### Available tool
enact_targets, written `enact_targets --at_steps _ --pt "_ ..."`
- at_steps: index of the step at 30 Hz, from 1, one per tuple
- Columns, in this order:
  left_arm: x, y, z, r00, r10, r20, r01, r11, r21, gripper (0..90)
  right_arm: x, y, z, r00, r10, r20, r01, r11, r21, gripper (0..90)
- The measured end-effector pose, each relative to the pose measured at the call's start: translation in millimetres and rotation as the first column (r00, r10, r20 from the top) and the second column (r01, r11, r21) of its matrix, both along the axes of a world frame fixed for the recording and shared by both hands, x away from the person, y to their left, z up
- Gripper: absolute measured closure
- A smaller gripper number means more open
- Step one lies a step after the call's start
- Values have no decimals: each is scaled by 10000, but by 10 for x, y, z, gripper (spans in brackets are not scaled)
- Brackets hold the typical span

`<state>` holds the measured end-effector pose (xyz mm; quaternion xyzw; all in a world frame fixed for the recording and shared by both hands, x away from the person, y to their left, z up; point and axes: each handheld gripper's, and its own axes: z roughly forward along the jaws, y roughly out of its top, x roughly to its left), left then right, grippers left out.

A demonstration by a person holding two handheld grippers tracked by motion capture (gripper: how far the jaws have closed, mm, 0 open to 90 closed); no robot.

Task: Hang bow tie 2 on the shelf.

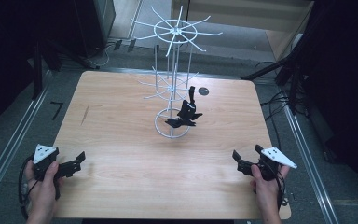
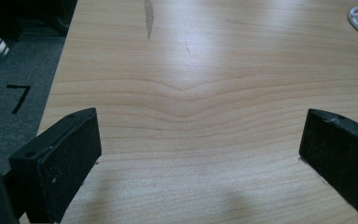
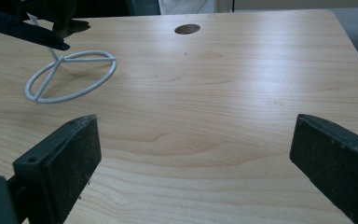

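A white wire display stand (image 1: 173, 84) with hooked arms rises from a ring base at the middle back of the wooden table (image 1: 121, 140). Several black items (image 1: 185, 115) hang low on it, above the ring. My left gripper (image 1: 79, 161) rests at the near left corner, held by a hand, jaws open and empty. My right gripper (image 1: 245, 151) sits at the near right corner, also open and empty. The left gripper view has my left gripper (image 2: 200, 149) over bare wood. In the right gripper view my right gripper (image 3: 196, 149) faces the ring base (image 3: 70, 74) and a black item (image 3: 28, 30).
A round hole (image 1: 203, 91) is in the tabletop behind the stand, also seen as the hole (image 3: 187, 29). A black tape mark (image 1: 57, 109) lies on the floor to the left. Cables and dark stand legs (image 1: 279, 70) crowd the floor at the right.
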<state>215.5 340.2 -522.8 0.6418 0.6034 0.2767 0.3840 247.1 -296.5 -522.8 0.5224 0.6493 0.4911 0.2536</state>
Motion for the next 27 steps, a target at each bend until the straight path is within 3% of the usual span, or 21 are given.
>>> enact_targets --at_steps 13,27 --pt "-8 -1 1 10000 -35 9 35 10000 -42 0 -191 -216 -66 9989 -439 -154 443 9987 253 22" --pt "-10 -5 -1 10000 -9 39 9 10000 -46 0 -425 -442 -139 9949 -929 -395 936 9954 179 22"
